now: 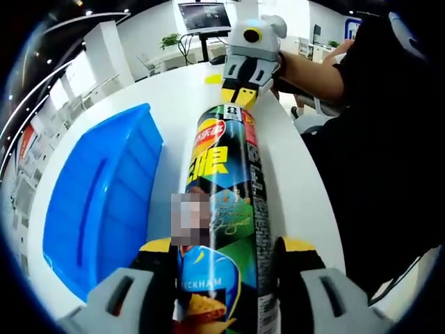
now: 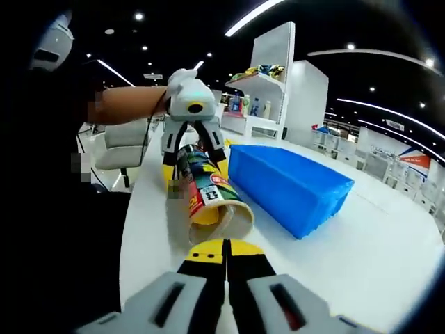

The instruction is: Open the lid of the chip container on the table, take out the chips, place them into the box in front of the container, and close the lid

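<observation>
The chip container (image 1: 224, 209), a light, slick, crushable cardboard tube lying beside the blue box (image 1: 104, 202), is clamped at its base by the left gripper (image 1: 221, 292); the right gripper (image 2: 227, 268), jaws closed together, apparently pinches its lid rim.

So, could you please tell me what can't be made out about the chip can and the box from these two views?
- Chip can contents: in the right gripper view the right gripper covers part of its open mouth.
- Lid: its whereabouts can't be made out; the right gripper's jaws are together and no lid is visible between them.
- Blue box interior: hidden by its walls.
- Can base: in the left gripper view, hidden by the left gripper.
</observation>
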Available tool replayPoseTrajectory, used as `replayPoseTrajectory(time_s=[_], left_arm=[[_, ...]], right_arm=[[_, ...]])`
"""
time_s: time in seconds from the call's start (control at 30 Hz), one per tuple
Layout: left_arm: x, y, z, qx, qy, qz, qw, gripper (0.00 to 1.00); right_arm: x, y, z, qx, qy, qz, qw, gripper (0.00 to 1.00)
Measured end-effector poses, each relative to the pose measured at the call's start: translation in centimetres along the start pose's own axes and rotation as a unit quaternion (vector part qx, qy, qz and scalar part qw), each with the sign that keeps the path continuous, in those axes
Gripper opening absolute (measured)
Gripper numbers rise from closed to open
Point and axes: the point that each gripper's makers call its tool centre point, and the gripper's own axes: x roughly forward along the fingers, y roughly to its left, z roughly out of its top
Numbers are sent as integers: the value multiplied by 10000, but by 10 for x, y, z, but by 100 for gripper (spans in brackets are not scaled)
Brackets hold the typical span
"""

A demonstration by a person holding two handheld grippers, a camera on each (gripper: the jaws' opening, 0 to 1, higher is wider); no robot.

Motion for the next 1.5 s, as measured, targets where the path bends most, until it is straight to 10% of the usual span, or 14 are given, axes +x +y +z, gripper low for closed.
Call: replayPoseTrajectory(time_s=[0.6, 0.87, 1.23, 1.5], left_arm=[[1, -4, 2, -12, -1, -50, 10000, 59], [3, -8, 4, -11, 17, -53, 10000, 59], [4, -15, 7, -56, 86, -82, 9999, 59], [4, -15, 7, -77, 86, -72, 9999, 59]], right_arm=[[14, 2, 5, 95, 66, -6, 9999, 2], [-18, -11, -14, 532, 106, -374, 9978, 11], [-46, -1, 17, 2161, -1159, -103, 9694, 11], [-27, 11, 17, 2438, -1160, -74, 9628, 15]])
